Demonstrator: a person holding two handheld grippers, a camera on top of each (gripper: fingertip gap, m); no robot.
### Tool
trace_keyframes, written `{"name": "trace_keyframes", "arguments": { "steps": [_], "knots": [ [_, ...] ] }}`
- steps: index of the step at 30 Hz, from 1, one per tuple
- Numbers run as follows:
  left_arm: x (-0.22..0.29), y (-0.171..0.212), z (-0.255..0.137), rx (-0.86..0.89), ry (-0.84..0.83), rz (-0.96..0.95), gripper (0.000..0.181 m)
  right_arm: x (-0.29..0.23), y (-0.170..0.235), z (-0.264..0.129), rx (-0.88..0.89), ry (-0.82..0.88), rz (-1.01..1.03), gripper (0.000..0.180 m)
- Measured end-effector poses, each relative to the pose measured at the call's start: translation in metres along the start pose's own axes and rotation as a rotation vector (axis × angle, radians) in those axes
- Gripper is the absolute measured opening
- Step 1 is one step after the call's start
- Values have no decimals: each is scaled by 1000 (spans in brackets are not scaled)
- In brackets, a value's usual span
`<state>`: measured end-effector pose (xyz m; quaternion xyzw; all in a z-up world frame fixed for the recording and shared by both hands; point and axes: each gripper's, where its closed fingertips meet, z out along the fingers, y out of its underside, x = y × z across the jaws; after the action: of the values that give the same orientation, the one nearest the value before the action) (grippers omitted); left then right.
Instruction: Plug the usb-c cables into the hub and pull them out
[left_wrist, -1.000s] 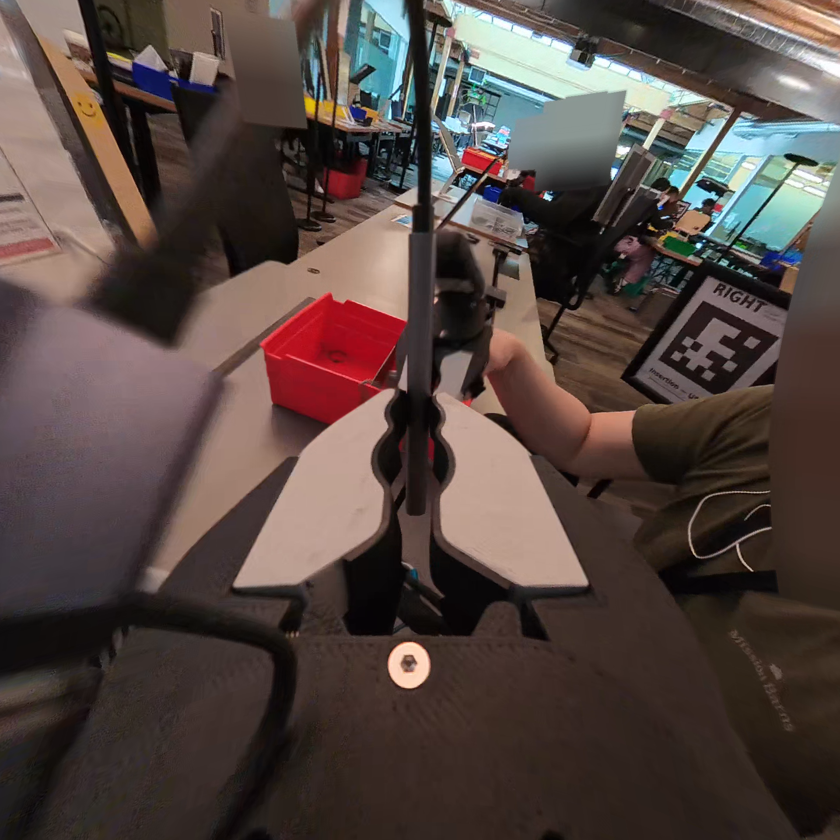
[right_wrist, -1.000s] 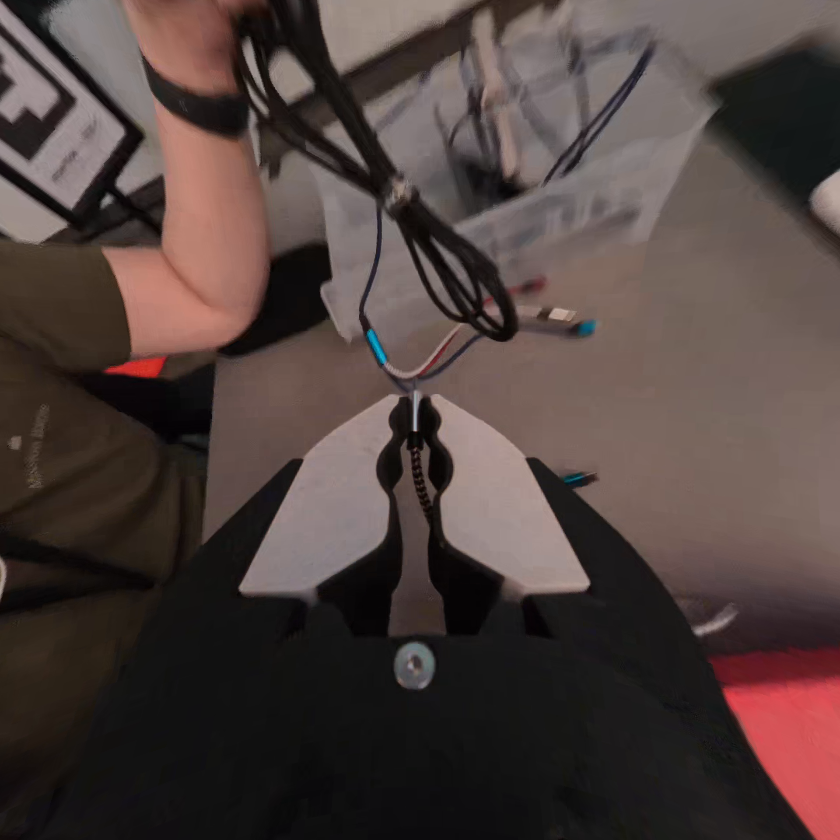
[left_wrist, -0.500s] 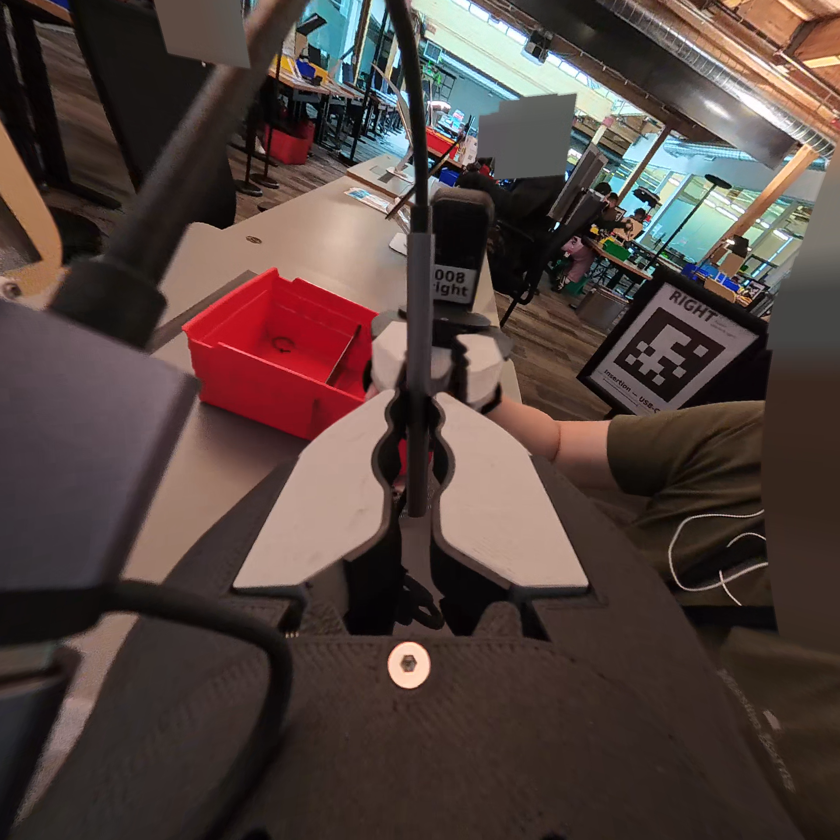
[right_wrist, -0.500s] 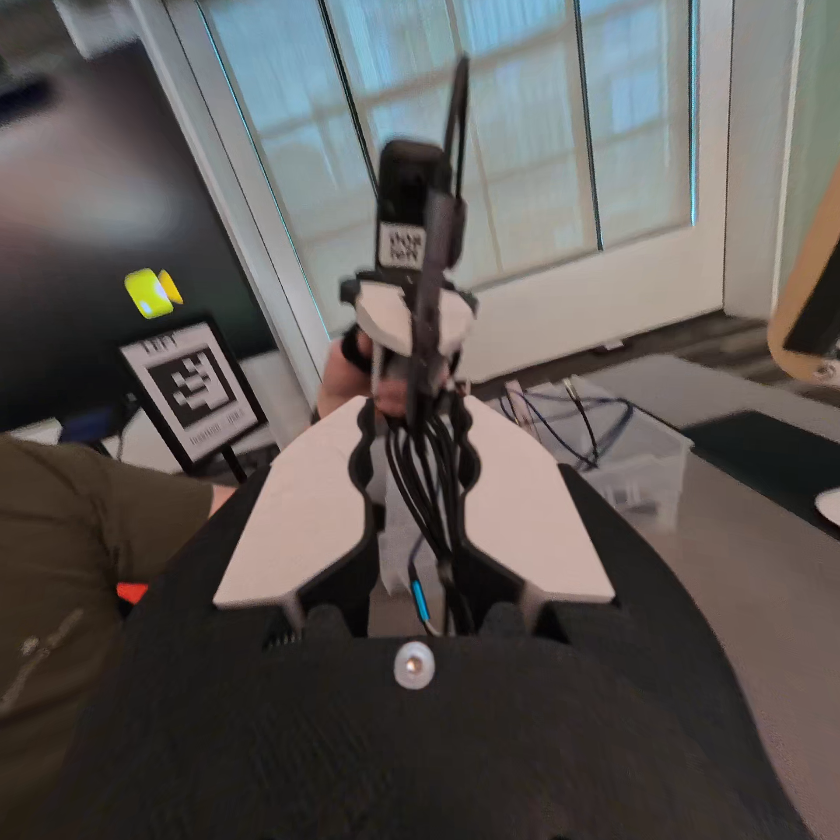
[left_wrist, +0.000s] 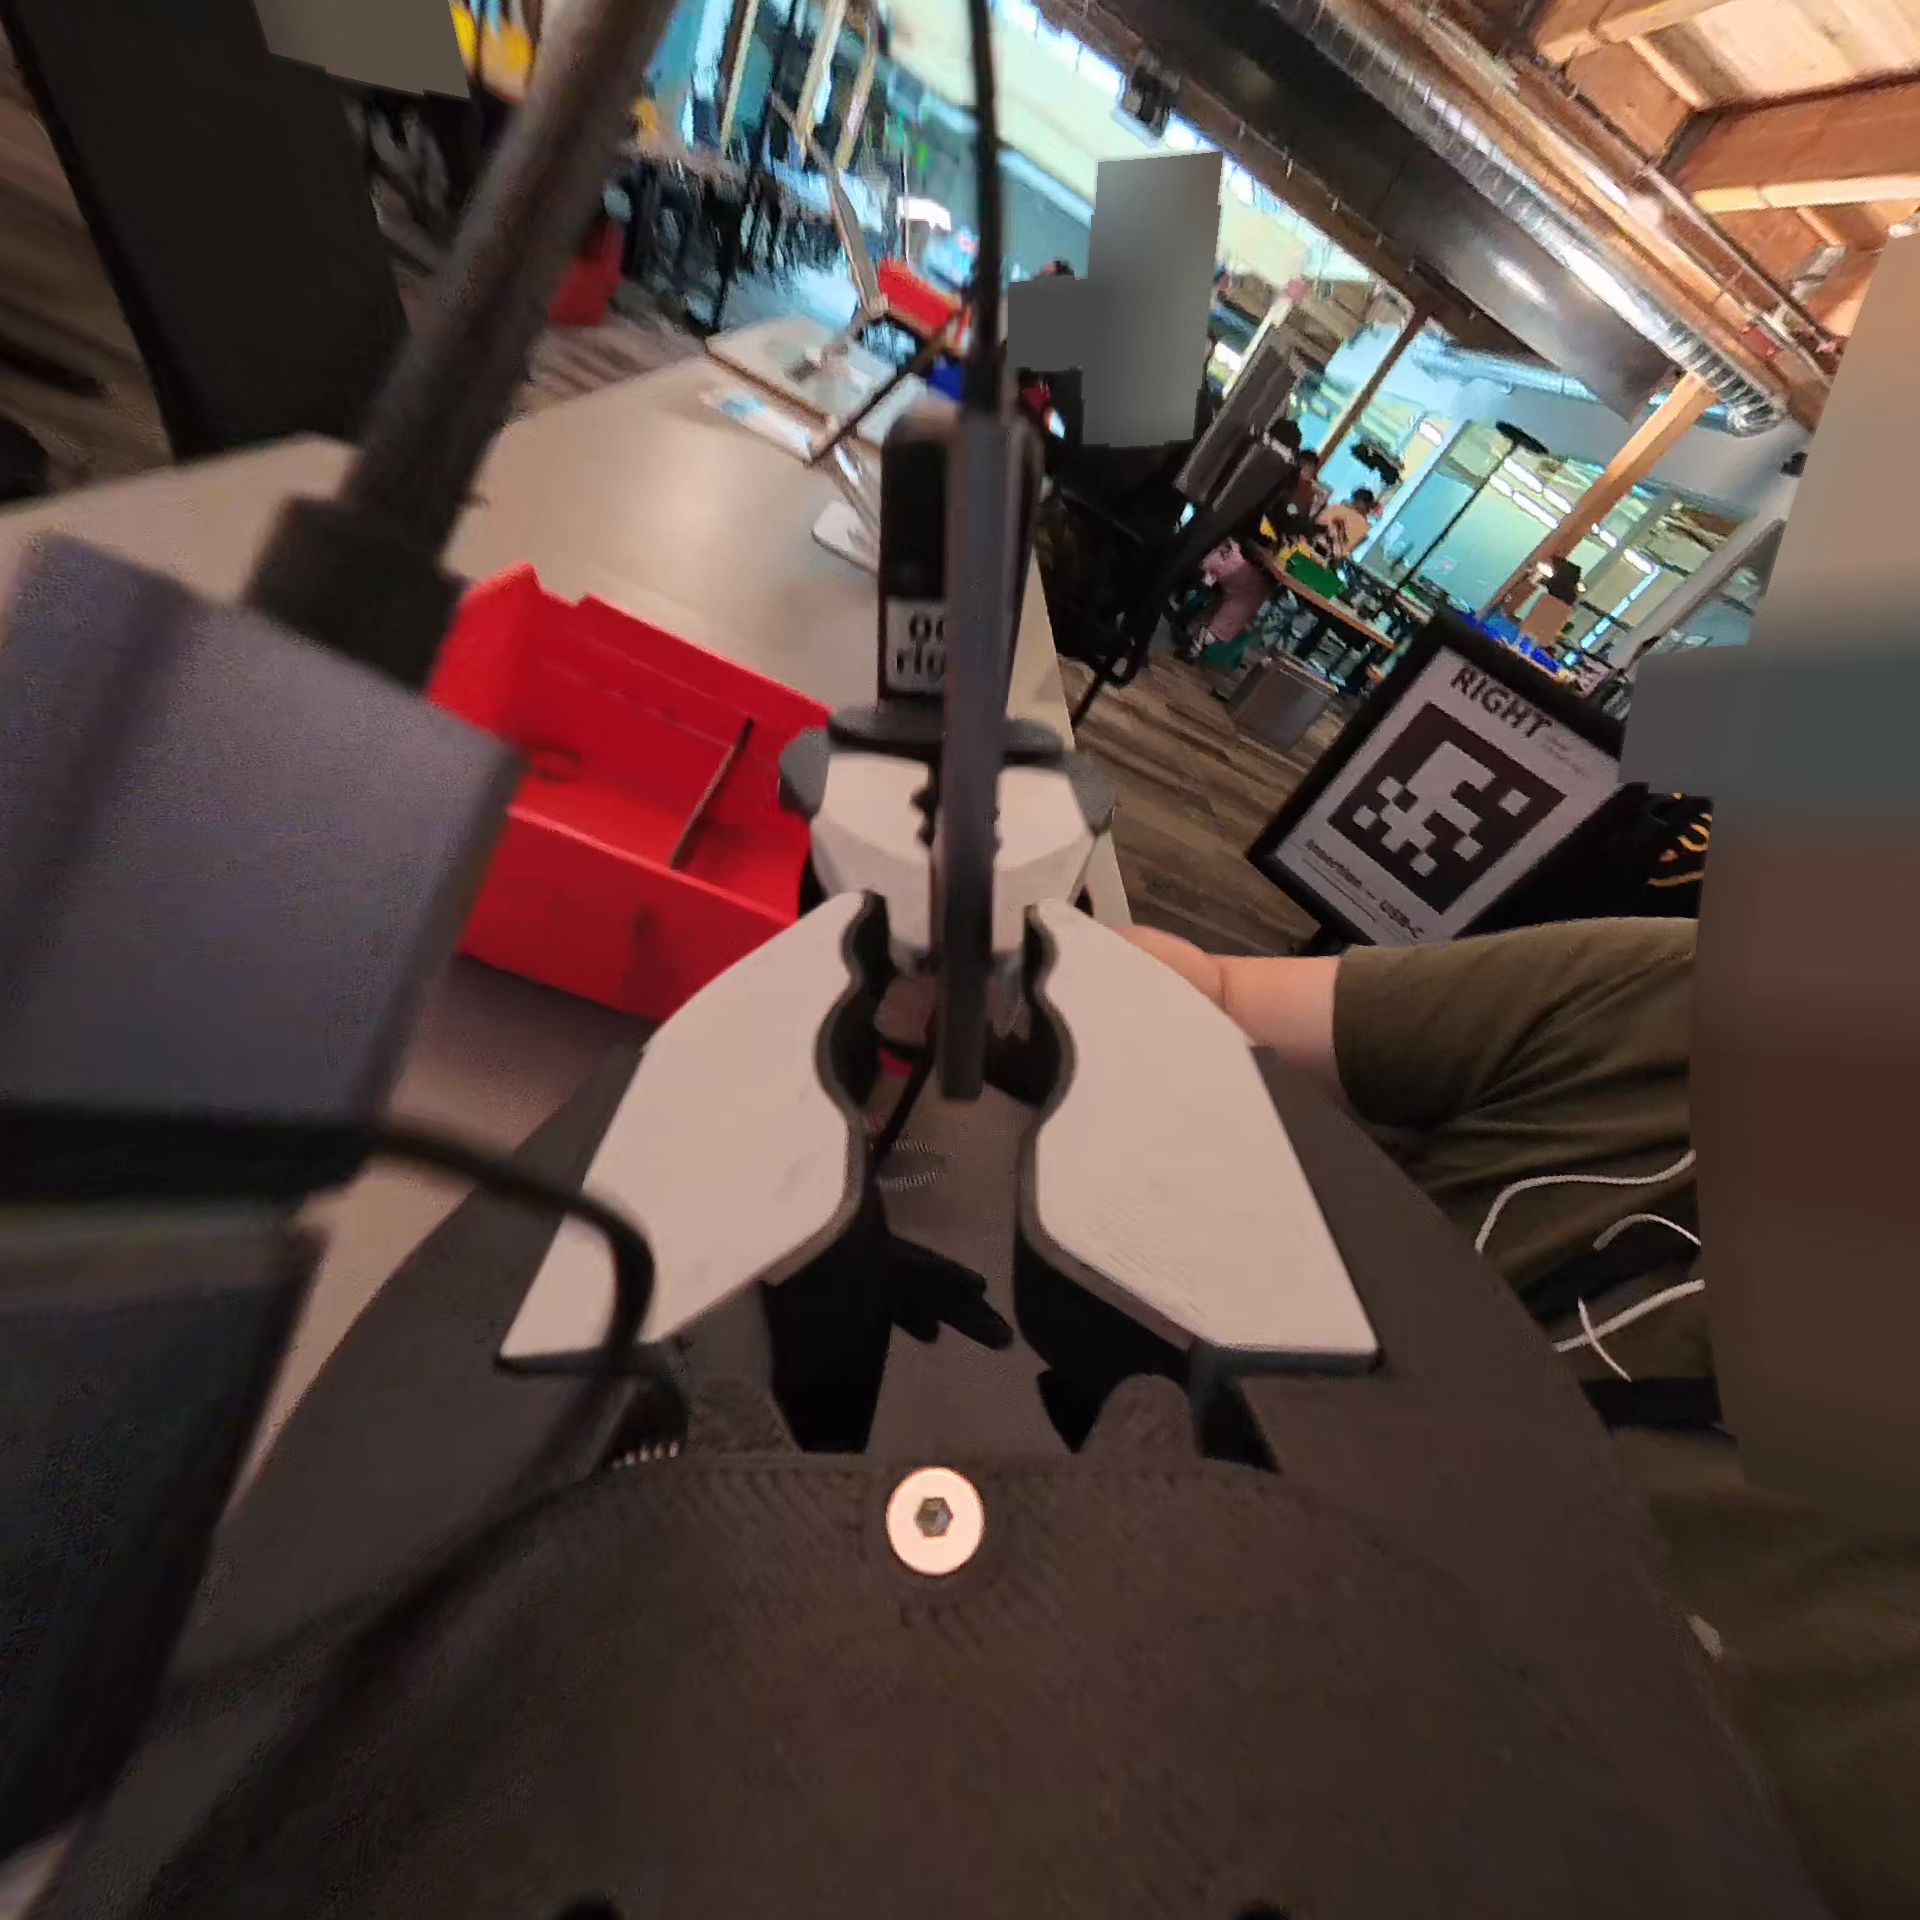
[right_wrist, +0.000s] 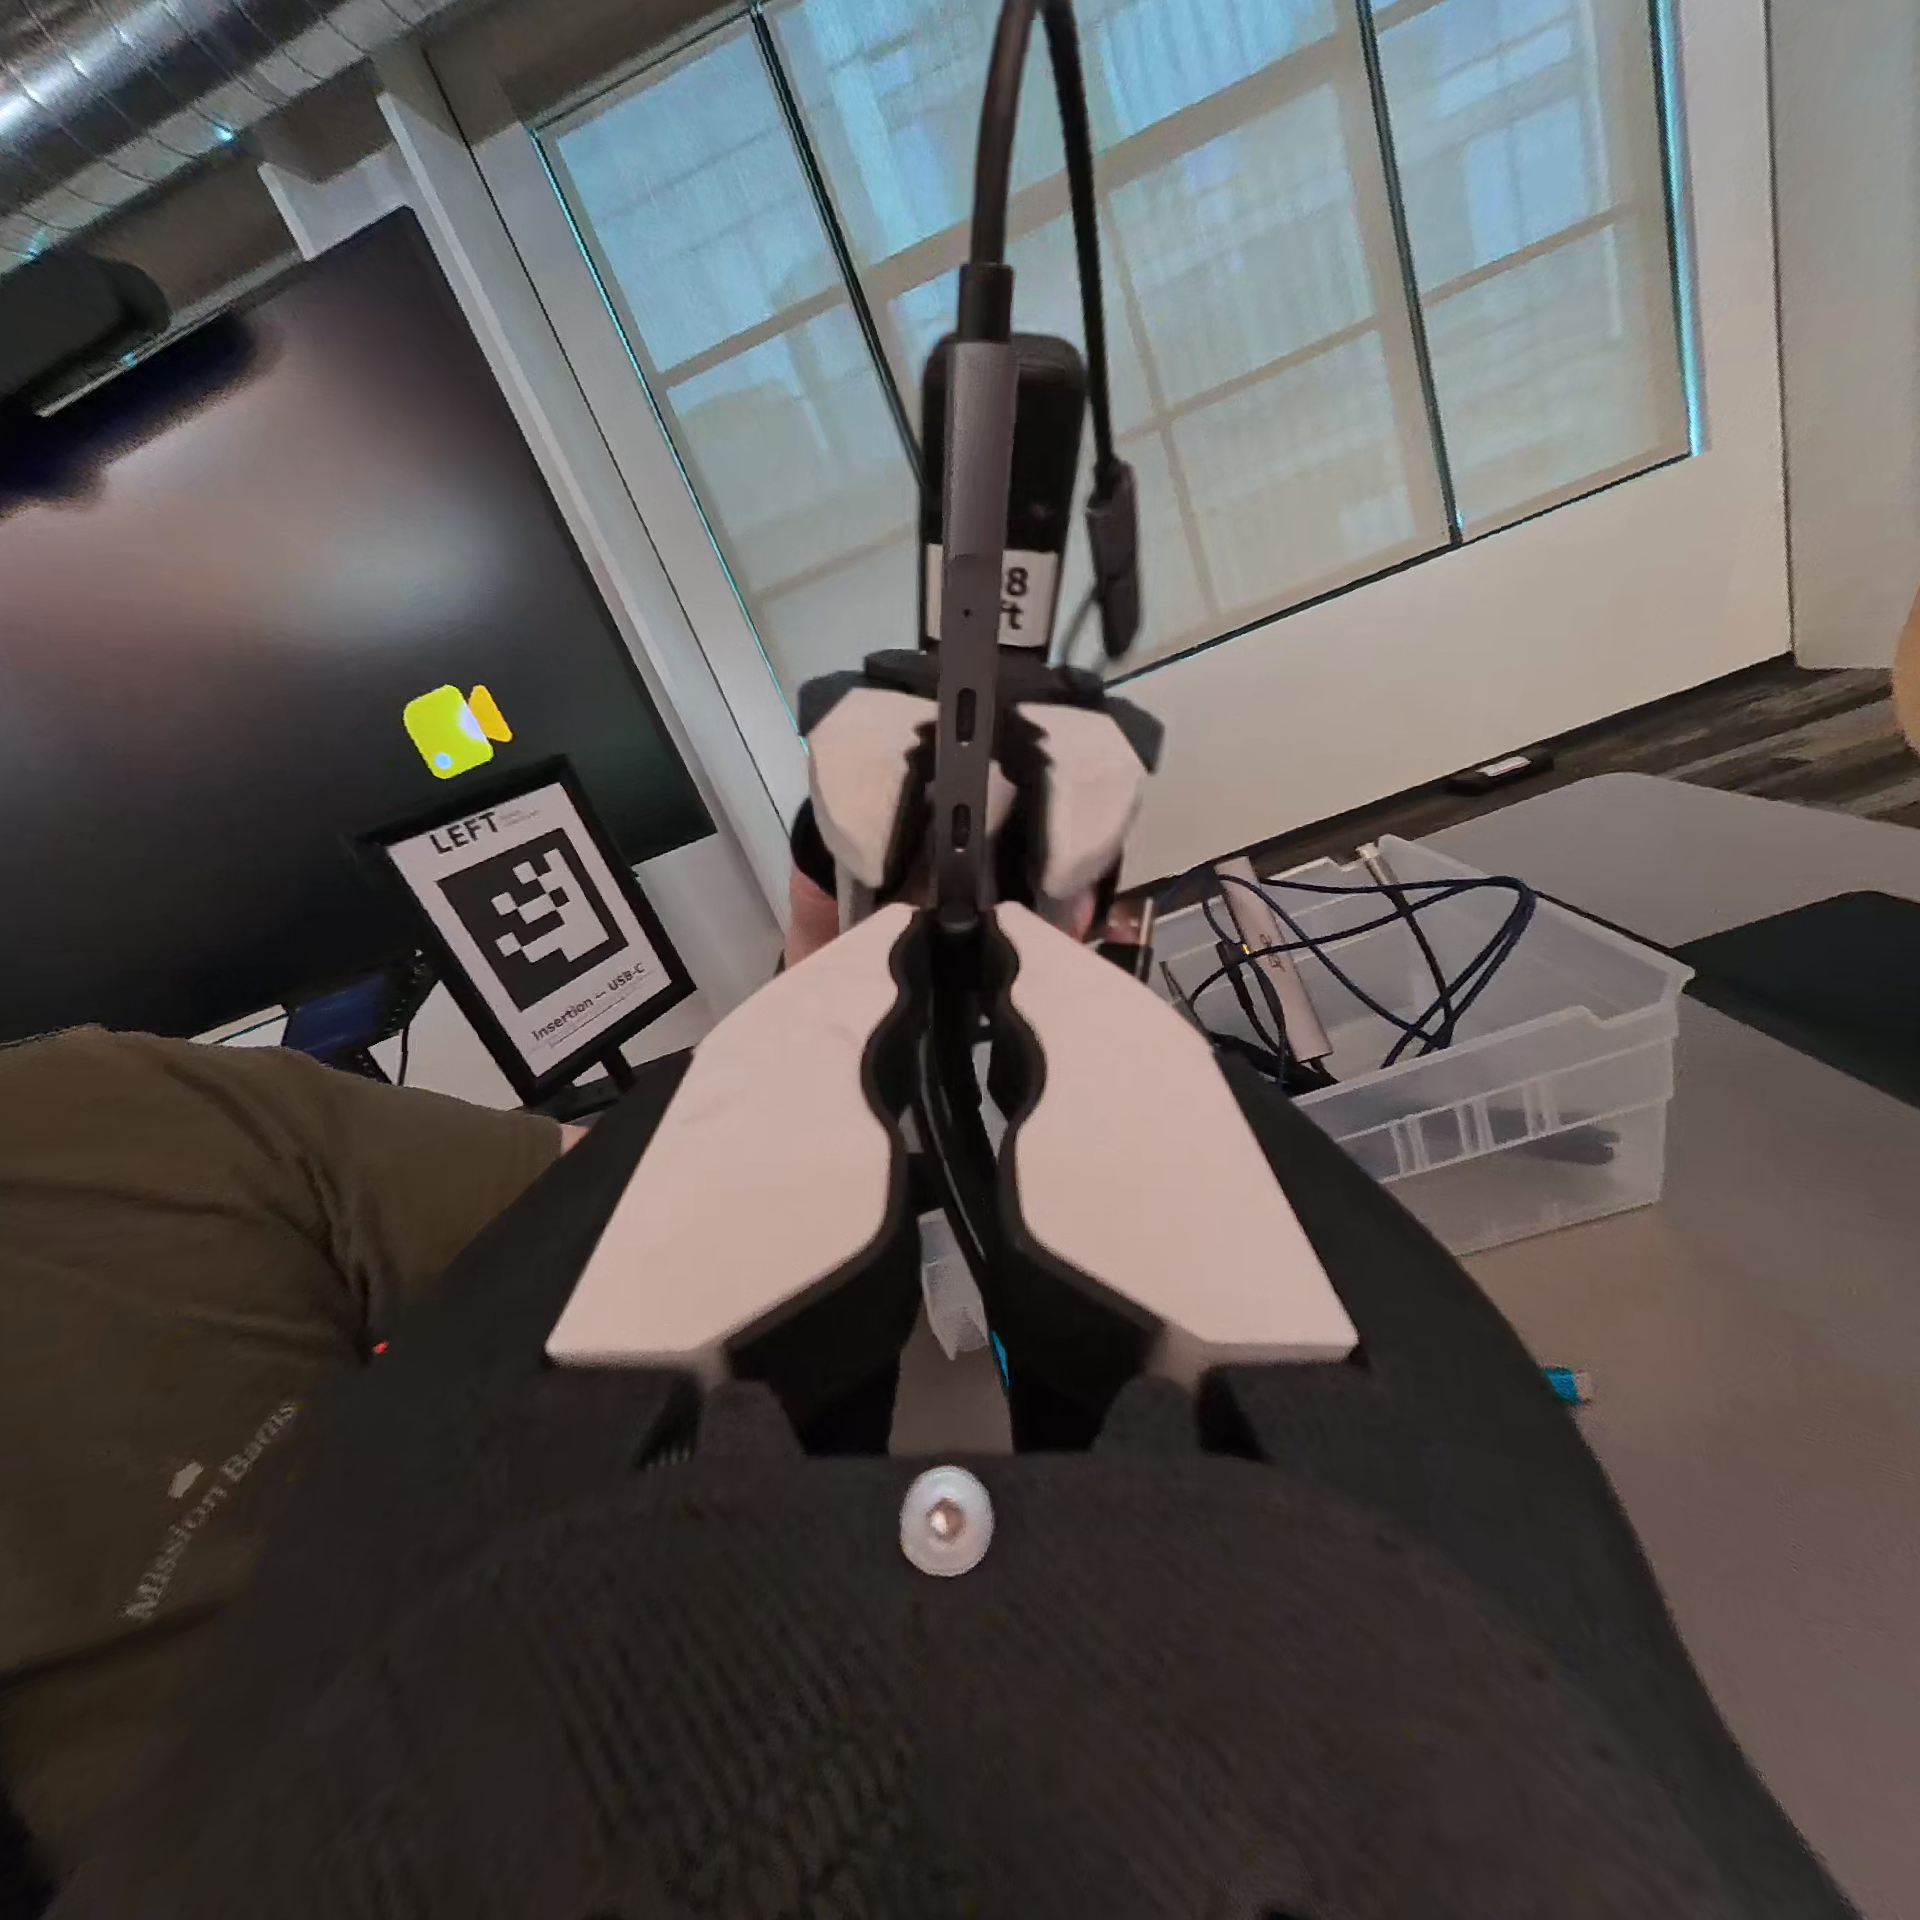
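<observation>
The slim grey hub stands upright and edge-on between the two grippers, with its slots facing the right wrist view. It also shows in the left wrist view. My left gripper has its jaws parted, with a gap on each side of the hub. It shows farther off in the right wrist view. My right gripper is shut on a black usb-c cable, and its plug meets the hub's lower end. The hub's own cable loops overhead, and its plug dangles.
A red bin sits on the grey table. A clear bin holds several cables. A blue-tipped plug lies on the table. Marker signs, a dark monitor and the person's arm are close.
My left gripper's jaws have parted from the hub they gripped. My right gripper swung up from the table and brought its cable up to the hub's lower end.
</observation>
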<state>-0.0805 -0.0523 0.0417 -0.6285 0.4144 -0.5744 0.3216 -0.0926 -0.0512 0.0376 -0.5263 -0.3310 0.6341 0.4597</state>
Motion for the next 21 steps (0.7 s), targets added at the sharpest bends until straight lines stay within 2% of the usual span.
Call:
{"name": "trace_keyframes", "arguments": {
  "steps": [1,6,11,21],
  "knots": [
    [-2,6,1,-35,7,-22,31,-1,-2,-1,2,-6,-2,8],
    [-1,13,7,-71,60,4,10,3,-3,-5,-15,6,14,8],
    [7,6,4,-48,36,95,9,-8,-12,-11,21,-87,0,10],
    [0,3,5,-23,-15,99,9,2,-17,-13,61,-13,6,7]
  ]
}}
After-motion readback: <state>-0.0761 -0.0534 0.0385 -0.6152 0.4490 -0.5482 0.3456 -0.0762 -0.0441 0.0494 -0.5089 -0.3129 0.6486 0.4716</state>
